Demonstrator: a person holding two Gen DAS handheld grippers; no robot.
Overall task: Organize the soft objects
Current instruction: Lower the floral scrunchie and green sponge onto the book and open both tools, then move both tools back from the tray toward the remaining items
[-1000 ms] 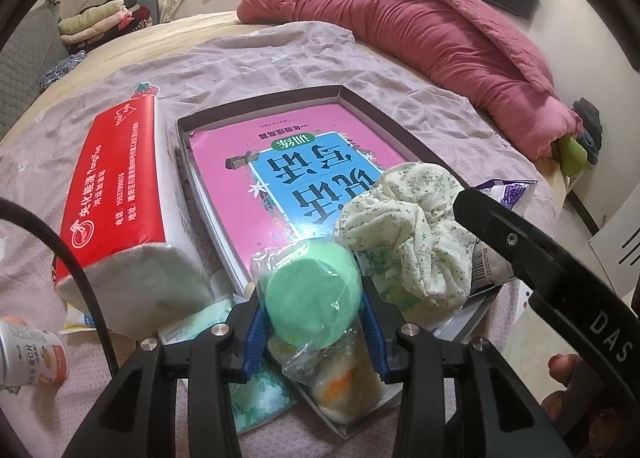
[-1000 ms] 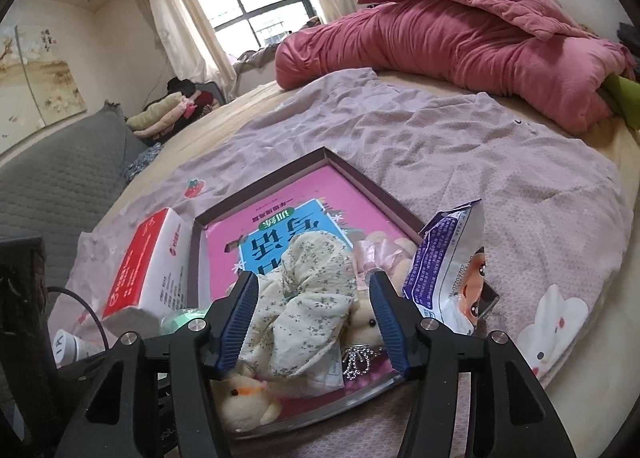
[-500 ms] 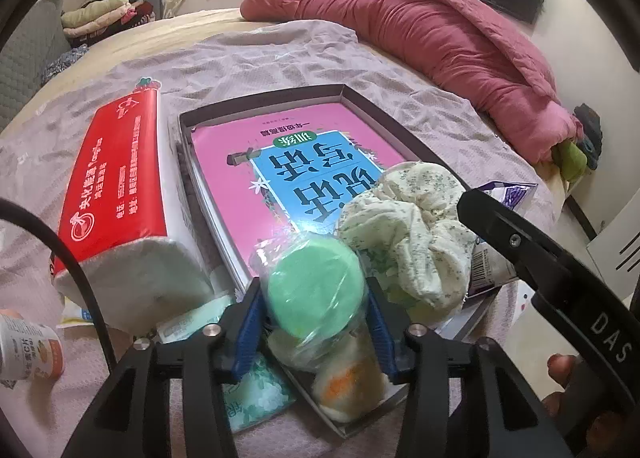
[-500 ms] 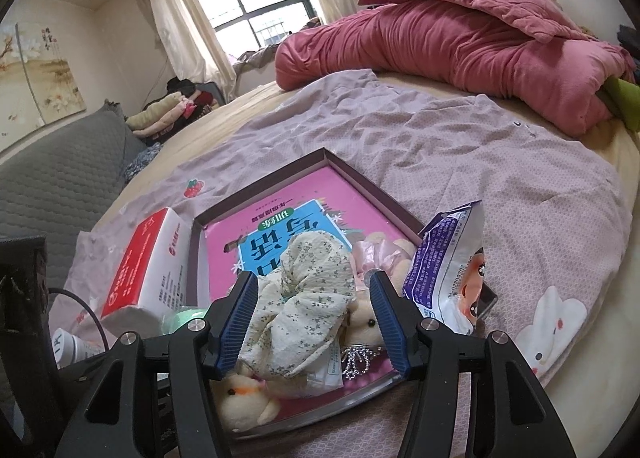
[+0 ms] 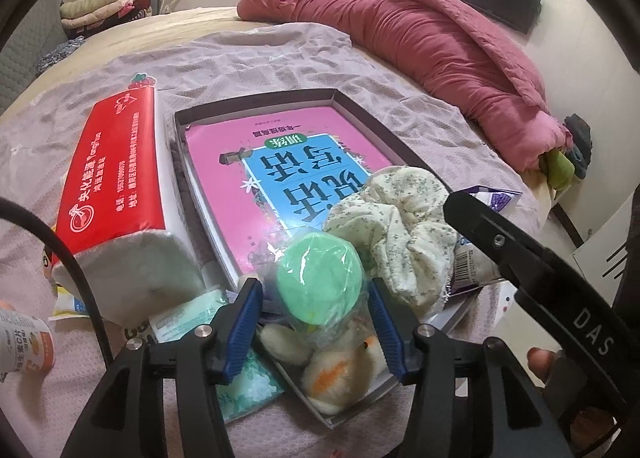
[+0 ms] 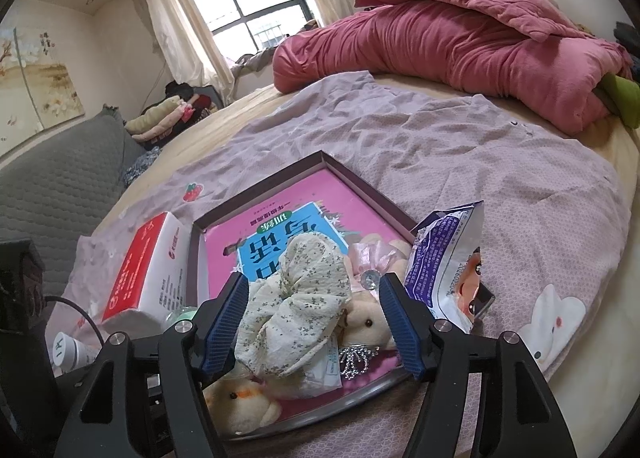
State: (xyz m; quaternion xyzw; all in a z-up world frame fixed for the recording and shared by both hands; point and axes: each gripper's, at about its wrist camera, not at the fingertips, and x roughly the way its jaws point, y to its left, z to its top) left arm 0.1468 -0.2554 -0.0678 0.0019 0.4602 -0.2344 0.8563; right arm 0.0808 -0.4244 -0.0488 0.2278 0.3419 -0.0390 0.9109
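A shallow dark-rimmed box lies on the bed with a pink book in it. A green round sponge in clear wrap rests at the box's near corner, on a yellow plush chick. My left gripper is open, its blue pads apart on either side of the sponge. A floral cream scrunchie lies in the box beside a small plush bear. My right gripper is open around the scrunchie, holding nothing. The chick also shows in the right wrist view.
A red tissue pack lies left of the box. A blue snack bag leans at the box's right edge. A small yogurt bottle and a teal packet lie near left. A pink duvet runs along the far right.
My left gripper's jaws have widened and let go of the green sponge, which now sits in the box corner. The right gripper has not moved.
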